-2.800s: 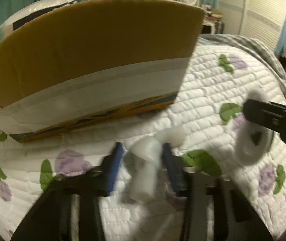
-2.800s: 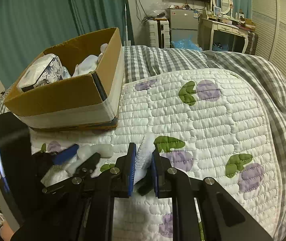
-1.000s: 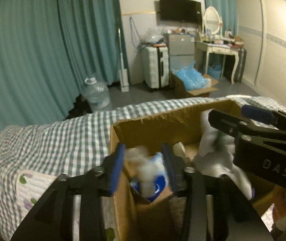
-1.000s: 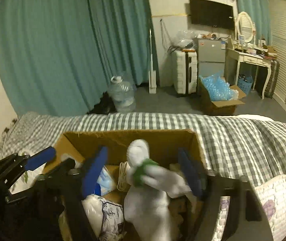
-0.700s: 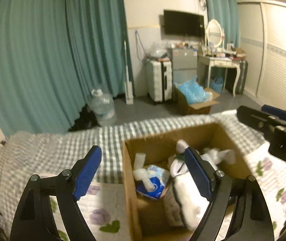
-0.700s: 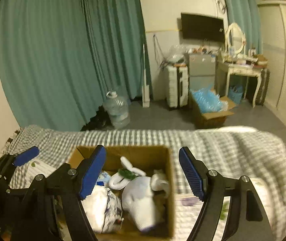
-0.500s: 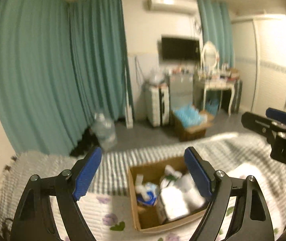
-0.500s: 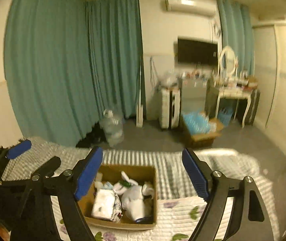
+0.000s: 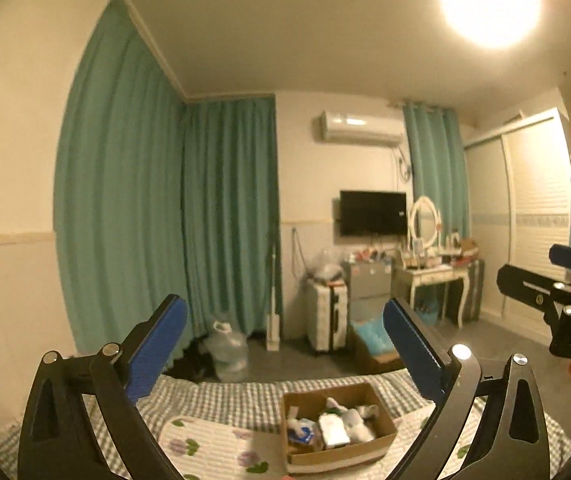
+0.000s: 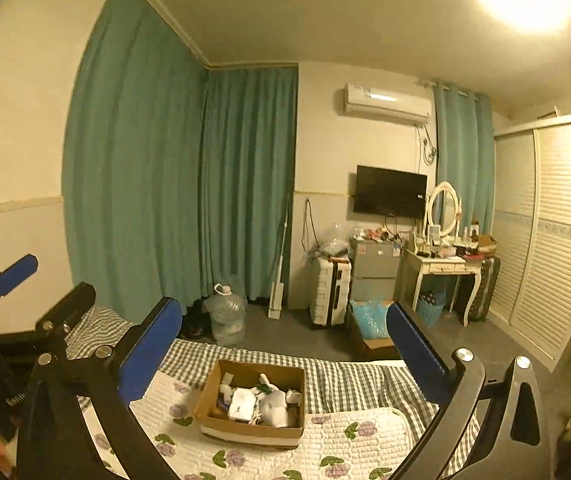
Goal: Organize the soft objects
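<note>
A brown cardboard box (image 9: 385, 426) stands on the quilted bed, far below and ahead; it also shows in the right wrist view (image 10: 209, 398). White soft things (image 9: 345, 426) lie inside it, seen too in the right wrist view (image 10: 269, 402). My left gripper (image 9: 283, 320) is wide open and empty, high above the bed. My right gripper (image 10: 285, 320) is wide open and empty, also high up. The right gripper shows at the right edge of the left wrist view (image 9: 553, 292); the left gripper shows at the left edge of the right wrist view (image 10: 25, 300).
The white quilt with purple flowers (image 10: 349, 436) lies over a grey checked blanket (image 10: 337, 376). Beyond the bed are teal curtains (image 10: 165, 184), a water jug (image 10: 227, 314), a white suitcase (image 10: 329, 292), a dressing table (image 10: 441, 268) and a louvred wardrobe (image 10: 553, 240).
Both grippers let go of their white soft things into the box, opened wide, and have risen far up and back, so the box now looks small.
</note>
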Demonstrator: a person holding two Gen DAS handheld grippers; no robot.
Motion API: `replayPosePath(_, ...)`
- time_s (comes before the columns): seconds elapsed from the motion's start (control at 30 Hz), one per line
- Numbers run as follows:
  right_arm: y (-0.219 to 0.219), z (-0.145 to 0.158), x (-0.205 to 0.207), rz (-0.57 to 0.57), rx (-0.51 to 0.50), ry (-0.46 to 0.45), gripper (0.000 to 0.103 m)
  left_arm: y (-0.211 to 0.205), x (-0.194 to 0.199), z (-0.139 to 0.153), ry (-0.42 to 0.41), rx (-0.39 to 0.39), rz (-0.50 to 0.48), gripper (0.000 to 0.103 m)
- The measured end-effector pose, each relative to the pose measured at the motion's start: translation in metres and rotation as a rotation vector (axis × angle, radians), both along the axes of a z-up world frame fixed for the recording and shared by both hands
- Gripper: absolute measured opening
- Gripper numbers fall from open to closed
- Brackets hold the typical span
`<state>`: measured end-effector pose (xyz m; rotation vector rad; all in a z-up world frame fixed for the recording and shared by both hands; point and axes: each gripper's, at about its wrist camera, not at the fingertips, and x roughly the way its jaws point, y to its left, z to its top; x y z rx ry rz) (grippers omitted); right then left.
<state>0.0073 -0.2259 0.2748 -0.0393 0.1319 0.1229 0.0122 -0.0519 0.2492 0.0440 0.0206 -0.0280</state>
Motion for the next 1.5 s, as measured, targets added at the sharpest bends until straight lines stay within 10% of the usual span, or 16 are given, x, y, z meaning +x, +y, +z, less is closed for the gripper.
replayPosePath(0.77, 0.0, -0.268, 0.097, -0.013, -0.007, 0.175, 0.103, 0.01, 0.063, -0.214, 0.2, -0.06, 0.062, 0.101)
replayPosePath(1.5, 0.008, -0.268, 0.092, 0.006, -0.005, 0.202, 0.103, 0.009, 0.063, -0.248, 0.285, -0.036, 0.055, 0.101)
